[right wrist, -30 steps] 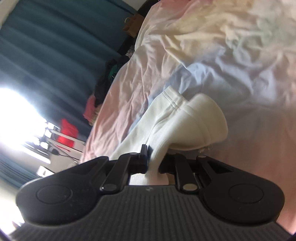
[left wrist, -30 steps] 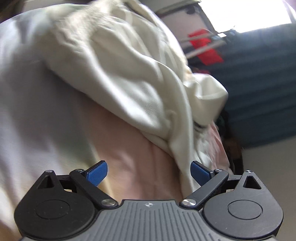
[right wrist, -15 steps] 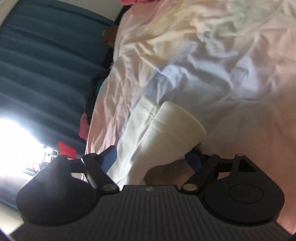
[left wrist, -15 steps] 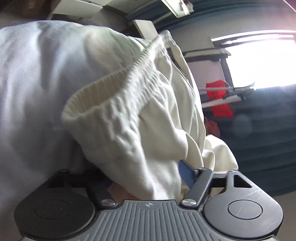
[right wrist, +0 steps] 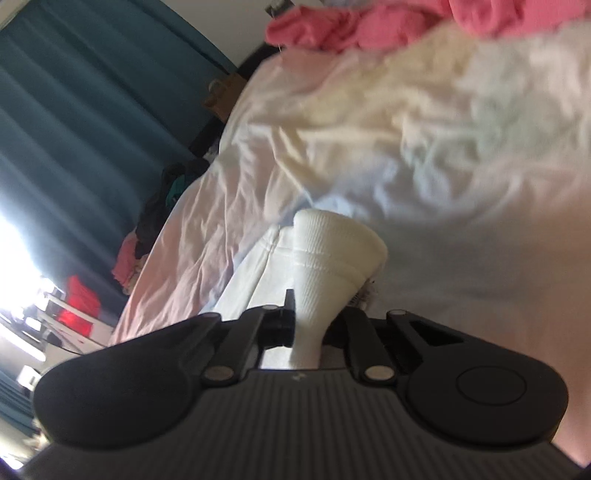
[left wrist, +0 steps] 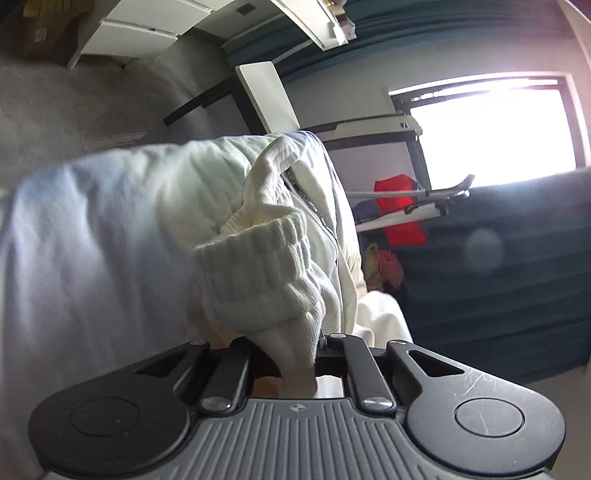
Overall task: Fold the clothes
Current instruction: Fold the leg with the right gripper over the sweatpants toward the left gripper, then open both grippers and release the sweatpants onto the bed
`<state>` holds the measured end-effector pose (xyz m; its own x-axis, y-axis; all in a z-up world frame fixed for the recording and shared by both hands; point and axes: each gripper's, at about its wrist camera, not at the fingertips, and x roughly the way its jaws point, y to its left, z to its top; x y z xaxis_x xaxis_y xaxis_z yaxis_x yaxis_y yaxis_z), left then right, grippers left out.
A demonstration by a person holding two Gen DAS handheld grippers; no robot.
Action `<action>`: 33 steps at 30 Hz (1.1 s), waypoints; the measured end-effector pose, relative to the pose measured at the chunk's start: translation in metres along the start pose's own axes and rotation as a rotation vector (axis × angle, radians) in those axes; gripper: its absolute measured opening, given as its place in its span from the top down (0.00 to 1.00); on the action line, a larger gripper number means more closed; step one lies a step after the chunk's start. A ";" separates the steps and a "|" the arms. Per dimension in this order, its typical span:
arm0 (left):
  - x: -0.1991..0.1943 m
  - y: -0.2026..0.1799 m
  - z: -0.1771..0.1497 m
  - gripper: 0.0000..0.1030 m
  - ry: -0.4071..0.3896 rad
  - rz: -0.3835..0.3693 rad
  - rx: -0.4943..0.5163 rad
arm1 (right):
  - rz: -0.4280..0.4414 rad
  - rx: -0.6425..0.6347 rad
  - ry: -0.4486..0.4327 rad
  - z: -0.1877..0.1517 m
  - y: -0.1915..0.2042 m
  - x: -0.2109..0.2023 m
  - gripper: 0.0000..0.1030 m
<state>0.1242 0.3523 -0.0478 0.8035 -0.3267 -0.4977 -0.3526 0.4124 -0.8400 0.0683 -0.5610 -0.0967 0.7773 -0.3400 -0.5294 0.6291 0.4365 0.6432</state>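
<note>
A cream white garment with ribbed cuffs and a zip is held by both grippers. In the left wrist view my left gripper (left wrist: pixel 297 363) is shut on a ribbed cuff (left wrist: pixel 258 280), and the rest of the garment (left wrist: pixel 325 206) hangs beyond it. In the right wrist view my right gripper (right wrist: pixel 308 332) is shut on another ribbed edge of the garment (right wrist: pixel 332 254), which bunches up between the jaws. The gripper fingertips are hidden by cloth in both views.
A bed with a crumpled pale pink and white sheet (right wrist: pixel 424 147) lies below. Pink clothes (right wrist: pixel 369 26) are piled at its far end. Teal curtains (right wrist: pixel 74 129), a bright window (left wrist: pixel 491 136) and a rack with a red item (left wrist: pixel 399 210) stand beyond.
My left gripper went from open to shut on the ribbed cuff and tilted upward. My right gripper opened half a second ago and has shut again on the garment's ribbed edge.
</note>
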 end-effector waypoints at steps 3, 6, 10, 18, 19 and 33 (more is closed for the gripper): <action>-0.022 -0.021 -0.002 0.90 0.010 0.066 0.093 | -0.030 -0.058 -0.083 0.009 0.003 -0.017 0.93; -0.035 -0.024 -0.012 0.90 0.025 0.121 0.146 | -0.098 -0.115 -0.149 0.017 0.000 -0.032 0.93; -0.038 0.011 -0.030 0.89 0.058 0.239 0.197 | -0.172 -0.035 -0.031 0.017 -0.031 -0.026 0.93; -0.048 0.016 -0.061 0.69 0.045 0.371 0.415 | -0.197 0.047 0.012 0.013 -0.065 -0.023 0.87; -0.054 0.011 -0.066 0.57 0.040 0.379 0.452 | -0.203 0.044 -0.008 0.013 -0.064 -0.026 0.81; -0.036 -0.110 -0.188 0.22 -0.072 0.229 0.838 | -0.115 -0.450 -0.145 0.010 0.019 -0.005 0.19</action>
<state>0.0434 0.1590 0.0221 0.7943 -0.1162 -0.5962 -0.0630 0.9605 -0.2711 0.0761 -0.5591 -0.0762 0.7170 -0.5057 -0.4798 0.6679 0.6955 0.2651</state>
